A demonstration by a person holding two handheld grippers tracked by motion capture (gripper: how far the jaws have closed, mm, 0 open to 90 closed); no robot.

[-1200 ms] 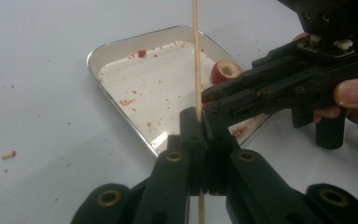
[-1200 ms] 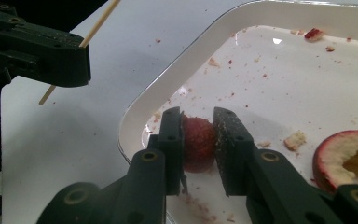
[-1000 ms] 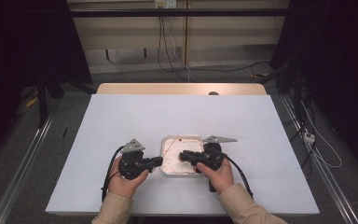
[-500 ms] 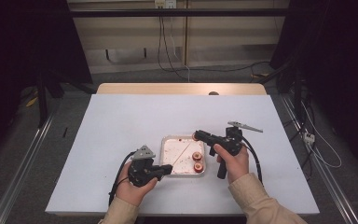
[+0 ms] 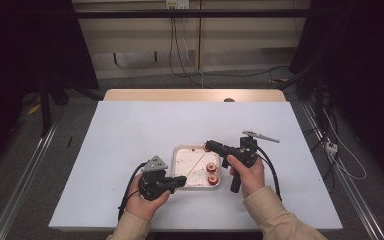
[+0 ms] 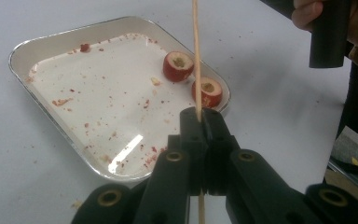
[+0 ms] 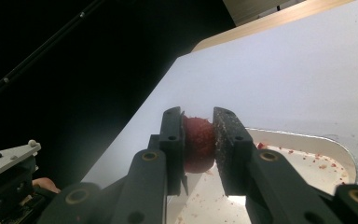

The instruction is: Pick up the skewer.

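I see my right gripper [image 7: 198, 144] clamped on a red fruit piece [image 7: 198, 145]: round, dark red, with a rough, wet-looking skin, squeezed between the two jaws. In the high view it sits at the tip of that gripper [image 5: 208, 145], held above the far edge of the tray [image 5: 180, 151].

My left gripper [image 6: 199, 122] has its jaws pressed together on a thin wooden skewer [image 6: 196, 51], pale and straight, which runs up from between the jaws and out past the top of the left gripper view. In the high view the skewer [image 5: 196, 161] lies as a slanted line over the tray, from the left gripper [image 5: 182, 181] toward the right one.

The tray [image 6: 65, 38] is a shallow white rectangular dish with rounded corners, standing on the white bench [image 5: 130, 130]. Its floor is spattered with red crumbs and juice. Two cored fruit halves [image 6: 179, 66] [image 6: 207, 91] sit side by side near one long rim, red outside, pale inside, hollows facing up.
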